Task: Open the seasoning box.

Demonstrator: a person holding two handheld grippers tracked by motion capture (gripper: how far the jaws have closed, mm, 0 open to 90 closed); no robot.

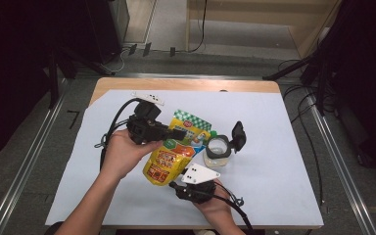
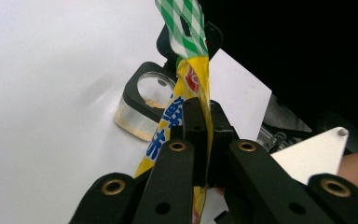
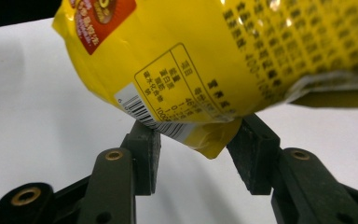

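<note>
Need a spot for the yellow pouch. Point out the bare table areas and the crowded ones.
Bare white sheet lies right of the open jar, along the far edge, and at the near-left corner. The middle is crowded: the yellow pouch, the jar and both grippers, left and right.

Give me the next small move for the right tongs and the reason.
Probably close the right tongs on the lower corner of the yellow pouch. That corner sits between their open jaws, while the left tongs are shut on the pouch higher up, holding it beside the open clear container.
</note>
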